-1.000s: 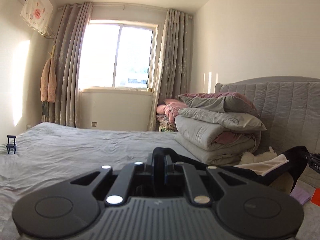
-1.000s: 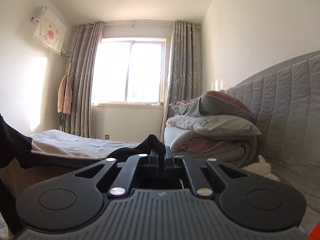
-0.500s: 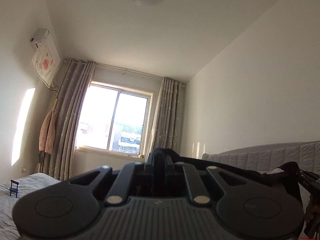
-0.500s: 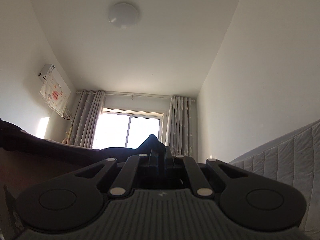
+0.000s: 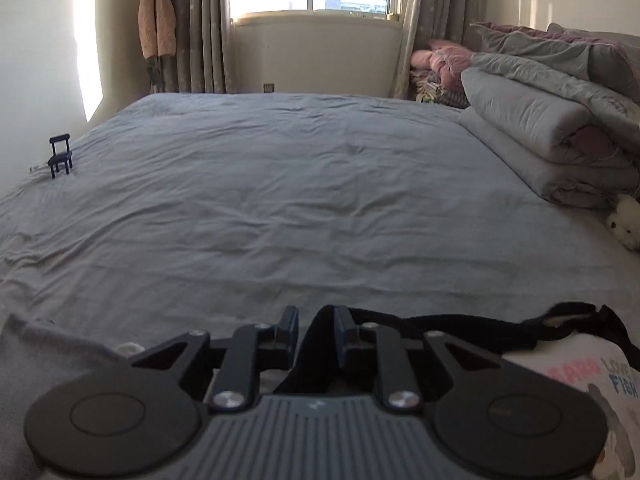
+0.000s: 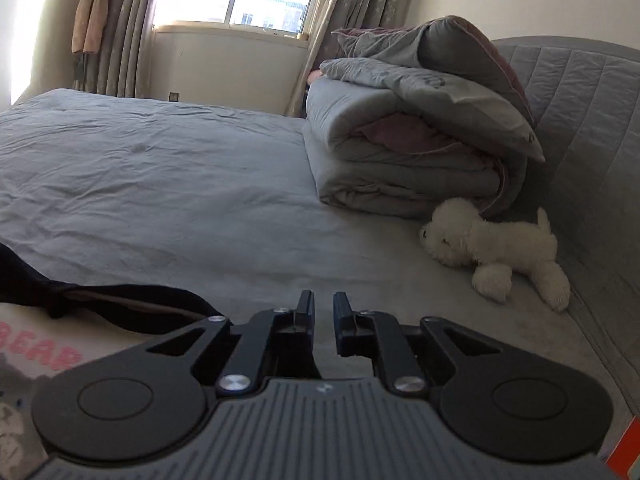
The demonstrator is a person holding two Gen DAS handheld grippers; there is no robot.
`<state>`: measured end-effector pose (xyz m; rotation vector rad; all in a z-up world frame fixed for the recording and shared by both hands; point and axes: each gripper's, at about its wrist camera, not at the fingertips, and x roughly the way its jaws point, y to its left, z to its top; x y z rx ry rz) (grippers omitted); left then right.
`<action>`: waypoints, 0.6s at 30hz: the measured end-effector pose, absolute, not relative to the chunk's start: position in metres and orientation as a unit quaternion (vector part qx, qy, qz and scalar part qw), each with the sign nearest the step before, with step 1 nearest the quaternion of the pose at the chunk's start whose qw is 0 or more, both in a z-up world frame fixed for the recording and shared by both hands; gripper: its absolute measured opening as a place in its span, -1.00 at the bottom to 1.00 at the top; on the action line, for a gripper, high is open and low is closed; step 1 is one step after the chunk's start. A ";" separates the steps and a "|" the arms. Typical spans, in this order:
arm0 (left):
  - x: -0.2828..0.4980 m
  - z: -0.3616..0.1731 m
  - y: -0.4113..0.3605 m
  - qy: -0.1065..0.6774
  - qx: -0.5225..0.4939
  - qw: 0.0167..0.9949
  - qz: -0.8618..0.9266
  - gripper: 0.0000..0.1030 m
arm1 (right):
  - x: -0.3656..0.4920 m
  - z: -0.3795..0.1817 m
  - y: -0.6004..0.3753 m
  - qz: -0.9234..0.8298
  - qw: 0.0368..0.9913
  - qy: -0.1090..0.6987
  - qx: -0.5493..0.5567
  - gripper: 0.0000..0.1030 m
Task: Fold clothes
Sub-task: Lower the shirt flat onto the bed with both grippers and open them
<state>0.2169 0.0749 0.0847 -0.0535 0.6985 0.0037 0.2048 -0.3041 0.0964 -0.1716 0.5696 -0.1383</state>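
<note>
While both sets of jaws are easing apart, the left gripper [image 5: 316, 326] shows a fold of black cloth standing between its fingers, leaning against the right-hand finger; the pads no longer look pressed together on it. That cloth is the dark edge of the garment [image 5: 560, 364], a cream top with black trim and a cartoon print with pink and blue lettering. It lies on the near edge of the bed [image 5: 280, 200], running rightward from the left gripper towards the picture's lower right corner.

From the right wrist view, the right gripper [image 6: 322, 310] has a clear gap between its fingers with only grey sheet showing through; nothing is held. The garment's black trim sits just left of it, with the cream printed panel below.

Further out, the grey sheet is wrinkled and mostly bare. A tiny dark toy chair [image 5: 60, 156] stands near the far left edge. Folded quilts [image 6: 408, 152] are stacked at the far right against a padded headboard [image 6: 580, 120], and a white plush dog [image 6: 492, 248] lies just in front of them. A window with curtains fills the far wall.

This looks like the laying-out step: the top has been set down flat and is being released. Next, the left fingers need to draw clear of the trim without dragging it, then each gripper must find a fresh edge for the first fold.
</note>
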 end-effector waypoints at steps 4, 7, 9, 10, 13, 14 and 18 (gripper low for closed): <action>0.188 0.070 0.068 0.363 -0.049 0.930 -0.035 -0.35 | 0.183 0.079 -0.316 -0.091 0.935 0.330 -0.089 -0.26; 0.161 0.072 0.057 0.385 -0.063 0.918 -0.069 -0.21 | 0.153 0.090 -0.332 -0.091 0.931 0.353 -0.025 -0.18; 0.136 0.074 0.050 0.399 -0.072 0.909 -0.099 -0.12 | 0.117 0.086 -0.332 -0.065 0.925 0.373 0.018 -0.18; 0.121 0.073 0.046 0.406 -0.073 0.905 -0.105 -0.11 | 0.103 0.086 -0.332 -0.053 0.922 0.382 0.031 -0.17; 0.083 0.067 0.036 0.430 -0.077 0.892 -0.115 -0.11 | 0.053 0.084 -0.331 -0.008 0.911 0.408 0.067 -0.17; 0.069 0.063 0.033 0.435 -0.079 0.889 -0.115 -0.11 | 0.034 0.081 -0.331 0.005 0.907 0.414 0.078 -0.17; 0.012 0.047 0.022 0.449 -0.089 0.882 -0.116 -0.11 | -0.027 0.063 -0.328 0.005 0.893 0.435 0.116 -0.17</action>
